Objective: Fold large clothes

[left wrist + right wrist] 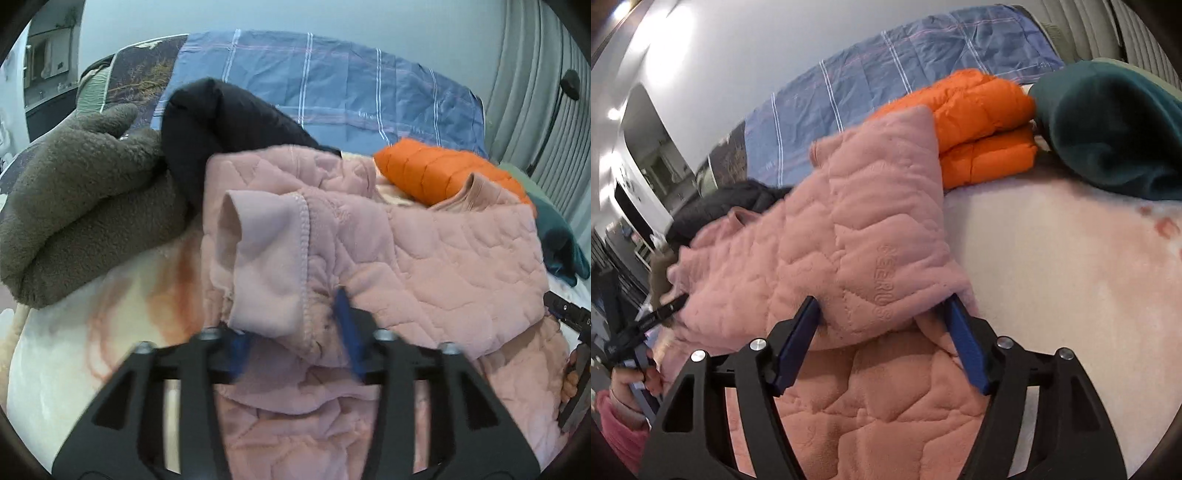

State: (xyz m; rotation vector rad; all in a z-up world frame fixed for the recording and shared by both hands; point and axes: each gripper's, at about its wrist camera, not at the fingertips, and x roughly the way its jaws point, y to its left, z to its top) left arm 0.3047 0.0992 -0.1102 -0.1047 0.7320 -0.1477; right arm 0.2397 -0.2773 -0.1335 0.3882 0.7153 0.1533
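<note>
Pink jacket [424, 243] on white blanket [74, 350], centre frame. Left gripper [291, 332] spread, cuff fold between fingers. Right gripper [886, 325] spread, folded edge between fingers, lower centre.

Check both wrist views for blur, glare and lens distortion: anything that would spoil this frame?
Left wrist view: left claw is motion-smeared; the pink quilted garment stays readable. Right wrist view: ceiling-light glare upper left, left edge streaked, embossed lettering still sharp beside the right claw. Both show fisheye bending and dark corners.
</note>
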